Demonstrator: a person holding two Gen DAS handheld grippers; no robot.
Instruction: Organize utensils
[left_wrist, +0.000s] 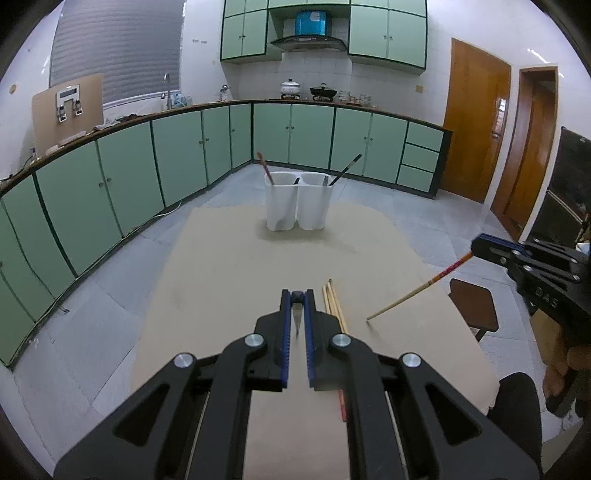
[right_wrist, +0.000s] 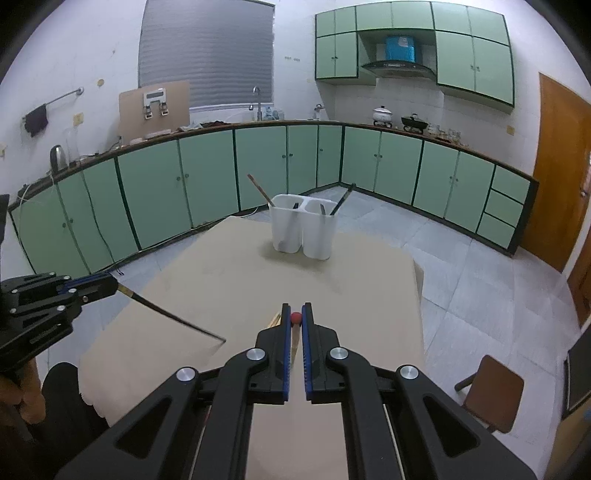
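A white two-compartment holder (left_wrist: 299, 206) (right_wrist: 303, 232) stands at the far end of the table, with several dark and brown chopsticks leaning in it. My left gripper (left_wrist: 296, 295) (right_wrist: 114, 286) is shut on the top of a black chopstick (right_wrist: 173, 317), which slants down with its tip just above the table. My right gripper (right_wrist: 295, 314) (left_wrist: 474, 248) is shut on the red end of a wooden chopstick (left_wrist: 413, 291), which also hangs tip-down over the table. A few loose wooden chopsticks (left_wrist: 334, 302) lie on the table beside my left fingers.
The table is covered by a beige sheet (left_wrist: 229, 266) (right_wrist: 229, 266). A brown stool (left_wrist: 474, 306) (right_wrist: 493, 391) stands by its right side. Green cabinets (left_wrist: 122, 184) line the far walls. A dark sleeve and hand show at the frame edges.
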